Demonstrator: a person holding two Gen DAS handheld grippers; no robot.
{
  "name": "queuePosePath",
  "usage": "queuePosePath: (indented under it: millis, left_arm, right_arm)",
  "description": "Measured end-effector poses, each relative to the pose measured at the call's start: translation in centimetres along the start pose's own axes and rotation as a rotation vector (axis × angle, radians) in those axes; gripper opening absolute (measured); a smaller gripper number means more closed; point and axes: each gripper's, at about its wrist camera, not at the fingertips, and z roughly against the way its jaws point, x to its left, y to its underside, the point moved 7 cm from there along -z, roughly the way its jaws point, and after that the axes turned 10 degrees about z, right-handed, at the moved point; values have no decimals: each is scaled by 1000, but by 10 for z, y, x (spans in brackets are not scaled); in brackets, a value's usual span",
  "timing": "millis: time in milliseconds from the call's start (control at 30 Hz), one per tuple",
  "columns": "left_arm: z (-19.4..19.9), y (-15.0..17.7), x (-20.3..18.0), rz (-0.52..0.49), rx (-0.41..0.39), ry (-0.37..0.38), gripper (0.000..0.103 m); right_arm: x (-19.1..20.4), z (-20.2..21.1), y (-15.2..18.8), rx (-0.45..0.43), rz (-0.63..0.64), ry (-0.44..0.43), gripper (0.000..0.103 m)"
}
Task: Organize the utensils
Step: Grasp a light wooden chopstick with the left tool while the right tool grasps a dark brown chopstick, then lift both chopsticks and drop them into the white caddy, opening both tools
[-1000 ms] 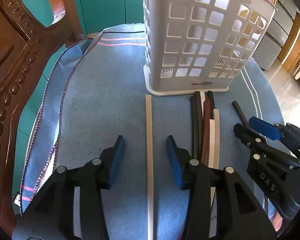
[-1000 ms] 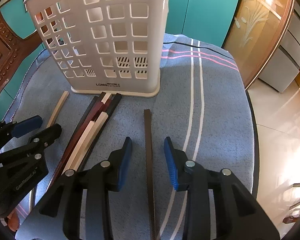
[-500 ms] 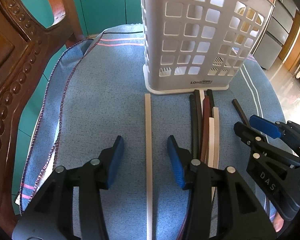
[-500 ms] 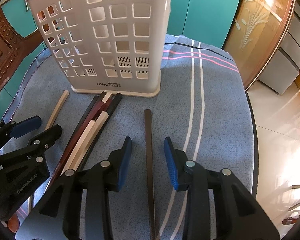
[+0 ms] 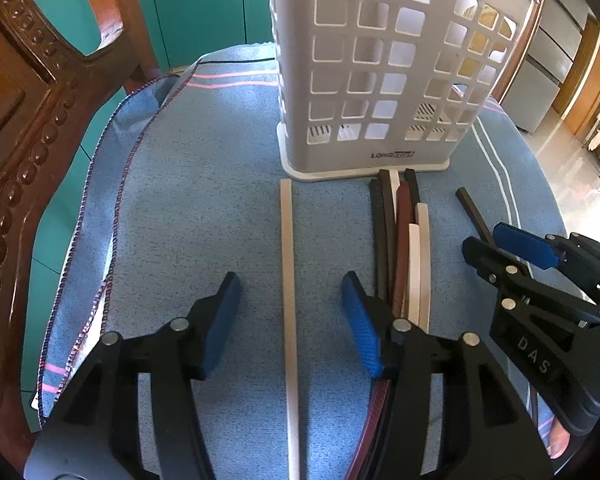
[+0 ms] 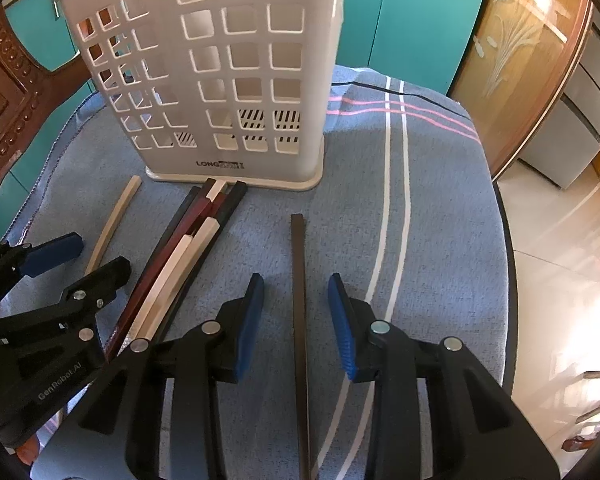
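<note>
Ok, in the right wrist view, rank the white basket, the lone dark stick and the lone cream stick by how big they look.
1. Basket, far the largest.
2. Dark stick, long, running between the open right gripper.
3. Cream stick, shortest looking, though partly hidden behind the left gripper and farther off, so its true length is unsure.

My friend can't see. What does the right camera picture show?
The open right gripper straddles a single dark chopstick lying on a blue cloth. Ahead stands a white holey basket, with more chopsticks and the left gripper alongside.
</note>
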Motion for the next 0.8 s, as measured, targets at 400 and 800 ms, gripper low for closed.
queuePosePath:
  millis: [400, 800]
  left_arm:
    - [2, -5, 9, 51, -20, 19, 7]
    - [24, -7, 14, 67, -70, 83, 7]
  right_arm:
    - [-5, 2, 1, -16, -34, -36, 7]
    - [-10, 23, -6, -98, -57, -58, 7]
